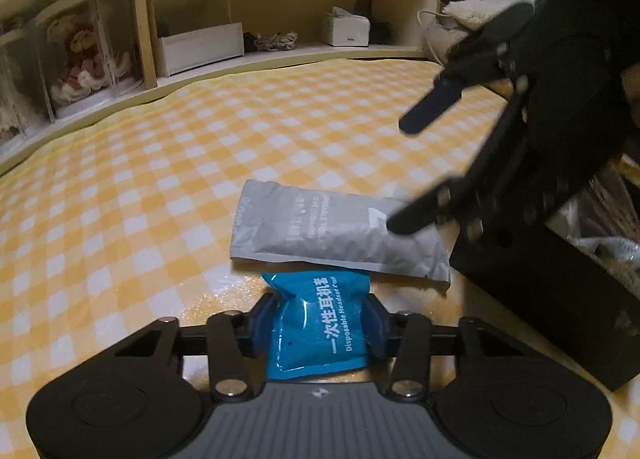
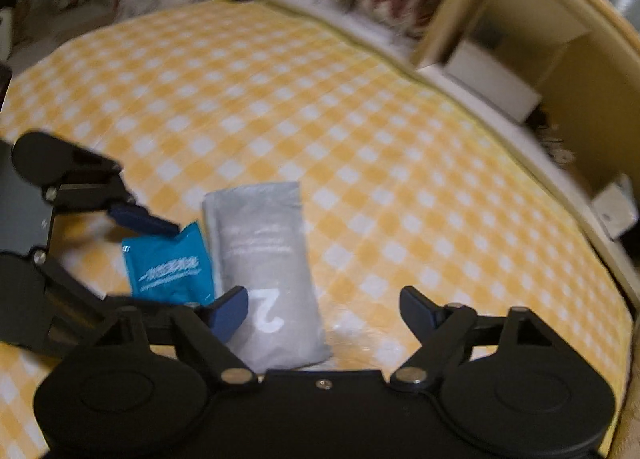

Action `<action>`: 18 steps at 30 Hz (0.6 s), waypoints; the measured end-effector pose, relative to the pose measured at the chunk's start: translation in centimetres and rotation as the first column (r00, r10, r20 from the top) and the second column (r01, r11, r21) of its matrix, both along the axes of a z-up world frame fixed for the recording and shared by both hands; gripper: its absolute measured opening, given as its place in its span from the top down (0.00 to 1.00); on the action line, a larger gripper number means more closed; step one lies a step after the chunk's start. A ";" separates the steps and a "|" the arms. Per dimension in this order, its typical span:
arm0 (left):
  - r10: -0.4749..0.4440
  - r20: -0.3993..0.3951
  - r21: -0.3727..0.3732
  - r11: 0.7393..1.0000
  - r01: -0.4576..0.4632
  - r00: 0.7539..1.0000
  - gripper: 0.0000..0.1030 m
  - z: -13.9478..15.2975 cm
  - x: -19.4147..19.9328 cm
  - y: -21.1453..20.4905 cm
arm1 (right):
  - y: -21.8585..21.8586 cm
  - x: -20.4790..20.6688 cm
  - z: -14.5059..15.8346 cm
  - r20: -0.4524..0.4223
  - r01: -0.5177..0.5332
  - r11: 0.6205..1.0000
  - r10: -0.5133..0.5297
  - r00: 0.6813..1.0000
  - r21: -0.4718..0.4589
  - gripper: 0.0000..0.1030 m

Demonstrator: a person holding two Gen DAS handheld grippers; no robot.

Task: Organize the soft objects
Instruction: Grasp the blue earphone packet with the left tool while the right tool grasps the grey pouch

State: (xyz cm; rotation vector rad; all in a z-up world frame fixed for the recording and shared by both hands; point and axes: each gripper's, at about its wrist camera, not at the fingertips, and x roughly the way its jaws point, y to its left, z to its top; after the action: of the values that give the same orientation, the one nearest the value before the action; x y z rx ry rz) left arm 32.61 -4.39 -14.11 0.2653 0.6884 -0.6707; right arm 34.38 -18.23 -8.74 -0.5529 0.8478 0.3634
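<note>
A blue soft packet (image 1: 318, 323) lies on the yellow checked tablecloth (image 1: 160, 179), pinched between the pads of my left gripper (image 1: 318, 321), which is shut on it. A grey soft pouch (image 1: 340, 235) lies just beyond it, touching it. My right gripper (image 1: 404, 175) hovers open over the pouch's right end. In the right wrist view my right gripper (image 2: 324, 309) is open above the grey pouch (image 2: 268, 267), the blue packet (image 2: 170, 265) lies left of it, and the left gripper's fingers (image 2: 142, 219) flank the packet.
A wooden shelf (image 1: 280, 55) runs along the table's far edge, holding a white box (image 1: 198, 47), a tissue box (image 1: 346, 29), rope and a doll case (image 1: 86, 59). A black box (image 1: 560, 299) stands at the right.
</note>
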 end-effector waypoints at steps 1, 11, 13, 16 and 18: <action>0.000 -0.004 -0.001 1.000 0.000 1.000 0.58 0.1 0.1 0.2 | 0.2 0.2 -0.3 -0.014 -0.013 1.000 0.013 1.000 -0.008 0.20; 0.011 -0.040 0.008 1.000 -0.011 0.999 0.62 0.5 0.5 1.2 | 2.2 1.4 -3.0 -0.140 -0.047 0.998 0.041 0.989 -0.045 0.35; 0.015 -0.046 0.006 1.000 -0.015 0.999 0.62 0.4 0.5 1.4 | 2.2 1.8 -3.2 -0.151 -0.033 0.998 0.025 0.988 -0.046 0.37; 0.025 -0.050 0.010 1.000 -0.024 0.998 0.60 0.5 0.4 1.3 | 2.2 2.0 -3.6 -0.168 -0.025 0.999 0.019 0.986 -0.030 0.41; 0.016 -0.071 0.013 1.000 -0.016 0.997 0.54 0.5 0.4 1.2 | 2.2 2.0 -3.7 -0.165 -0.024 0.999 0.018 0.986 -0.033 0.40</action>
State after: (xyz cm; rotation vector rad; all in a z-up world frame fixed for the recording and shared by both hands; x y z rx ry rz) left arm 32.99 -3.20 -13.57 0.2485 0.7620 -0.6631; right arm 36.38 -15.98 -12.45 -0.5697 1.0100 0.4182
